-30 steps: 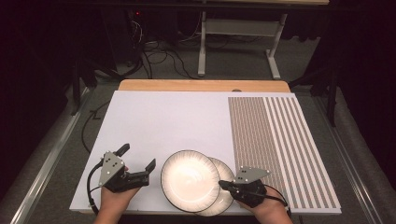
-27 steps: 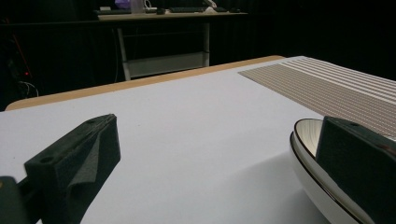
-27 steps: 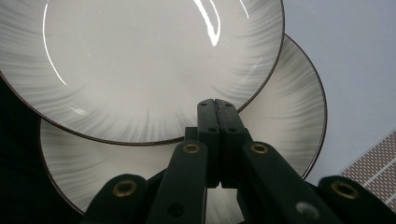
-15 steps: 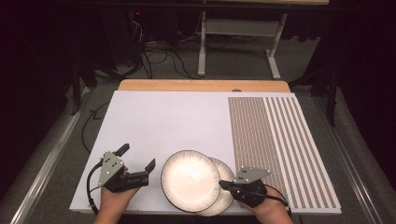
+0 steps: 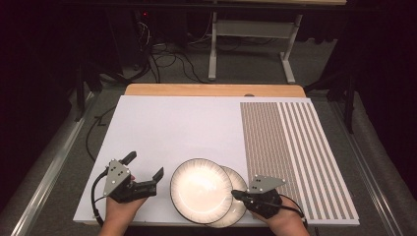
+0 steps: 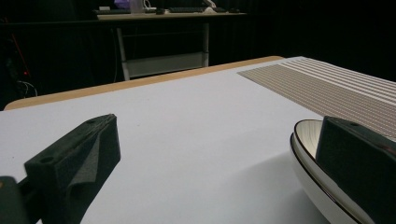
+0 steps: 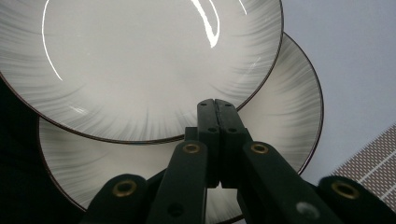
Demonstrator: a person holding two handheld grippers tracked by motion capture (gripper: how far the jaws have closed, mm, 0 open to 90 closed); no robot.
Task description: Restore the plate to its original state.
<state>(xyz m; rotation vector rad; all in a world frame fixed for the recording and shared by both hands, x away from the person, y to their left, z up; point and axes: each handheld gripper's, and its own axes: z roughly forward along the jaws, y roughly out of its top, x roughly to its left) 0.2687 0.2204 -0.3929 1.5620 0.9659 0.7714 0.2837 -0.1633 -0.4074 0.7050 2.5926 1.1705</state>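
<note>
Two white plates with grey streaks and dark rims overlap near the table's front edge. The upper plate (image 5: 201,191) (image 7: 140,60) rests partly on the lower plate (image 5: 239,183) (image 7: 285,98), which sticks out to its right. My left gripper (image 5: 143,165) (image 6: 217,163) stands open just left of the plates, its right jaw close to the upper plate's rim (image 6: 303,140), with nothing between the jaws. My right gripper (image 5: 235,195) (image 7: 215,105) is shut, jaws pressed together above the lower plate, tips at the upper plate's rim.
The plates lie on a white mat (image 5: 187,128) with a brown-striped section (image 5: 290,147) at the right. A wooden table edge (image 5: 211,90) runs along the back. Cables and a desk frame (image 5: 246,44) are on the floor beyond.
</note>
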